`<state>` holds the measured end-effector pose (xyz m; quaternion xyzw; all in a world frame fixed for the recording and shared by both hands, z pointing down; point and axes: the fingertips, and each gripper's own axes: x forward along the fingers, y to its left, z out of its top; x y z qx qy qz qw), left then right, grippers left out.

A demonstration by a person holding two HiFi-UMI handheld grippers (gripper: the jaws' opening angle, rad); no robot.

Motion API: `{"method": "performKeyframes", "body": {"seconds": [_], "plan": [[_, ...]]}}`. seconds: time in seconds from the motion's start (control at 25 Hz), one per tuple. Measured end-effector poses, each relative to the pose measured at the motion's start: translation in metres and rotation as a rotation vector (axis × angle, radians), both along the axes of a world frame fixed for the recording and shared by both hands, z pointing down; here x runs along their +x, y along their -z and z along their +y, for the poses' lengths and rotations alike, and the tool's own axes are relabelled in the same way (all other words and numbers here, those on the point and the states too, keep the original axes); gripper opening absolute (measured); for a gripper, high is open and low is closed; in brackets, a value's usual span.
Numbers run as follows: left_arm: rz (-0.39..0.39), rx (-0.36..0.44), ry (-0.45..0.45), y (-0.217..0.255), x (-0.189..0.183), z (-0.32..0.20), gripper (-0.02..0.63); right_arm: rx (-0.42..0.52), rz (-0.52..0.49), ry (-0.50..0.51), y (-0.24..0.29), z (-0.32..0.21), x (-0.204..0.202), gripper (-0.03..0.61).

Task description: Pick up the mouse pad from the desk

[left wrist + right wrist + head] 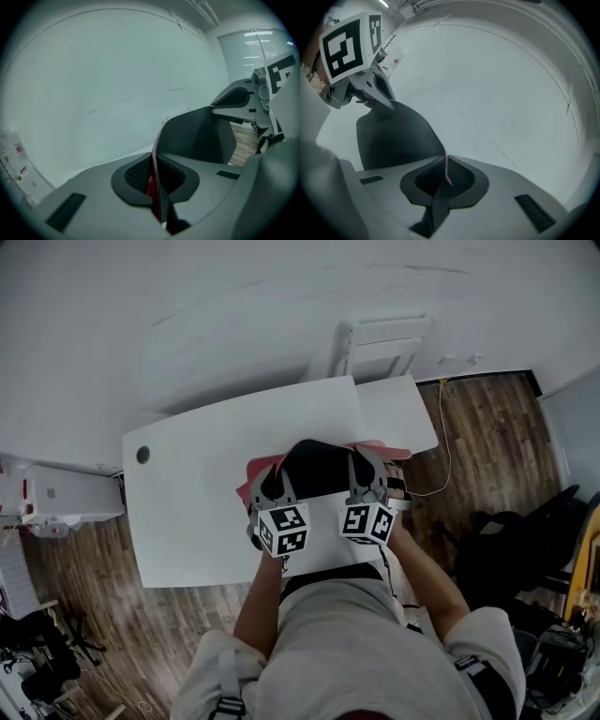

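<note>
Black mouse pad (314, 470), clamped in left gripper (156, 178), right gripper (446, 176)

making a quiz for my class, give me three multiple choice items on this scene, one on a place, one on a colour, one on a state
1. Where is the mouse pad?
A) lying flat on the desk
B) hanging off the desk's edge
C) held up between the left gripper and the right gripper

2. What colour is the mouse pad's stitched edge?
A) red
B) blue
C) yellow

3. How do the left gripper's fingers stand?
A) wide apart and empty
B) shut on the mouse pad's edge
C) shut with nothing between

Answers:
1 C, each gripper view shows the edge pinched.
2 A, red stitching runs between the left fingers.
3 B, the left gripper view shows them pressing the edge.
</note>
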<state>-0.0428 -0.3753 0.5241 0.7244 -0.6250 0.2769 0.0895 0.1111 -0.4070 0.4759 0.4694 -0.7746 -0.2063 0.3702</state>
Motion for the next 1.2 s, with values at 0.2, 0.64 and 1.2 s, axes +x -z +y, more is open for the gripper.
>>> {"method": "performKeyframes", "body": {"seconds": [0.2,0.64,1.2], "plan": [[0.032,0.075,0.014,0.038,-0.007,0.002,0.028,0.06,-0.035,0.004,0.038,0.004,-0.008,0.052],[0.134,0.158,0.013,0.086,-0.005,0.009,0.028,0.126,-0.083,-0.009,0.081,0.01,-0.016,0.052],[0.176,0.328,0.027,0.169,-0.009,-0.007,0.026,0.221,-0.237,-0.051,0.149,-0.005,-0.018,0.052]]}}
